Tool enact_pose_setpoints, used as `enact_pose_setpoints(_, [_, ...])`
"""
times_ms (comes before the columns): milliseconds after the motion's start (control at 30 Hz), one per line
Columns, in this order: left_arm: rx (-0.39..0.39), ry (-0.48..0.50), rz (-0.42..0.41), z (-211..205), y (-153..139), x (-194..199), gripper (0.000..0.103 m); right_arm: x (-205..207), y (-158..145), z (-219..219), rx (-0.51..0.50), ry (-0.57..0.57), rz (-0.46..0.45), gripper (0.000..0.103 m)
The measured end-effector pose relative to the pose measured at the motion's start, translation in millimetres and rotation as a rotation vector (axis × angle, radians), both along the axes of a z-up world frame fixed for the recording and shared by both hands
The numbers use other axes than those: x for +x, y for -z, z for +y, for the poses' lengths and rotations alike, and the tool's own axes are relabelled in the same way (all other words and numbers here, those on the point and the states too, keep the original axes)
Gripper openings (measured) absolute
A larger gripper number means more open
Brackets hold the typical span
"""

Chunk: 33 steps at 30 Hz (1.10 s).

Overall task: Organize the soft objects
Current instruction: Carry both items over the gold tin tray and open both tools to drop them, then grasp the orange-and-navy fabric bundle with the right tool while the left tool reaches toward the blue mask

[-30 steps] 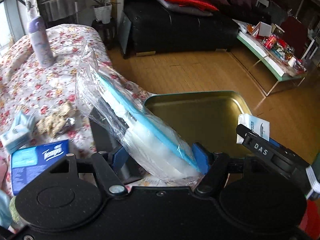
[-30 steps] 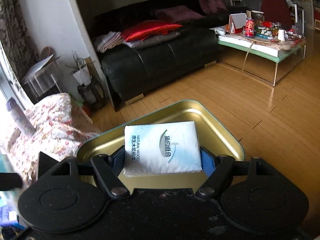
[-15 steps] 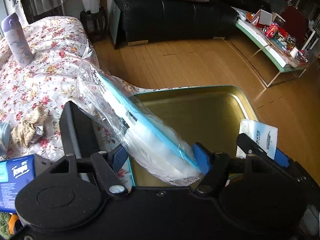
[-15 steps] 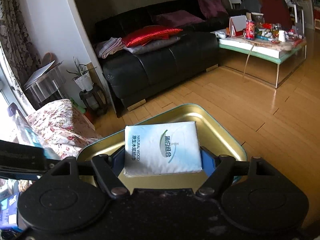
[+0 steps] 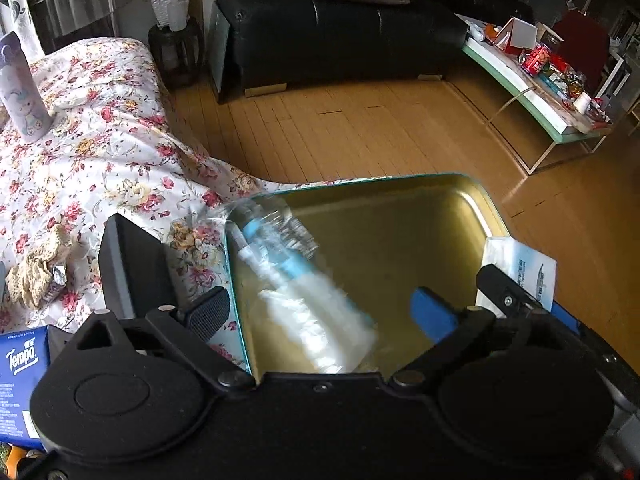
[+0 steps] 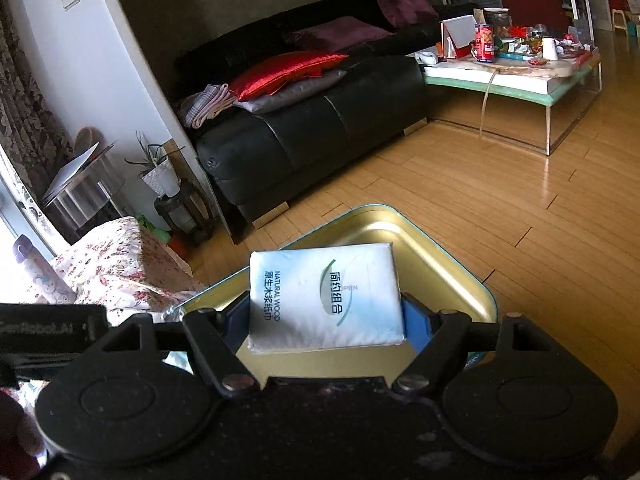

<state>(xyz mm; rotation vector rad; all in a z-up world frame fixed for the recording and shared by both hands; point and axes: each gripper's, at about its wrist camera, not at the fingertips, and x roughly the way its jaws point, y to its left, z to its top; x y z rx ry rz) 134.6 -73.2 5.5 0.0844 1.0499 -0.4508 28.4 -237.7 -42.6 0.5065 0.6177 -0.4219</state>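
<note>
The left gripper (image 5: 320, 312) fills the lower half of its wrist view, its black body spanning the bottom of the frame. Its jaws stand wide apart, the dark ribbed left pad (image 5: 208, 312) at lower left of centre and the blue right pad (image 5: 434, 314) at lower right, neither touching anything. In the right wrist view, the right gripper (image 6: 326, 320) sits low and central, level, its blue pads (image 6: 414, 326) pressed against both sides of a white tissue pack (image 6: 324, 296), held flat between them, linkage arms angled inward.
</note>
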Motion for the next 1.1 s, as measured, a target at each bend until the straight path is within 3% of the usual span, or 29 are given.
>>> enact_pose_setpoints(100, [-0.005,-0.019,-0.001,5,-2,-2,0.094,0,0,2,-0.009,0.013,0.005,0.079])
enact_pose_setpoints(133, [-0.008,-0.026,0.001,9,-3,-4,0.094,0,0,2,-0.015,0.019,0.006,0.084])
enact_pose_setpoints(167, [-0.010,-0.032,0.003,11,-3,-4,0.094,1,0,3,-0.021,0.026,0.009,0.098])
enact_pose_setpoints(200, [-0.012,-0.038,0.004,15,-3,-6,0.094,0,-1,4,-0.027,0.038,0.008,0.103])
enact_pose_setpoints(467, [-0.015,-0.116,-0.017,58,-12,-21,0.094,-2,-2,3,-0.030,0.066,0.004,0.103])
enact_pose_setpoints(733, [0.002,-0.259,-0.070,128,-24,-38,0.096,-1,-1,9,-0.063,0.075,0.043,0.103])
enact_pose_setpoints(1100, [0.147,-0.465,-0.178,247,-34,-54,0.097,-8,-11,36,-0.234,0.021,0.029,0.103])
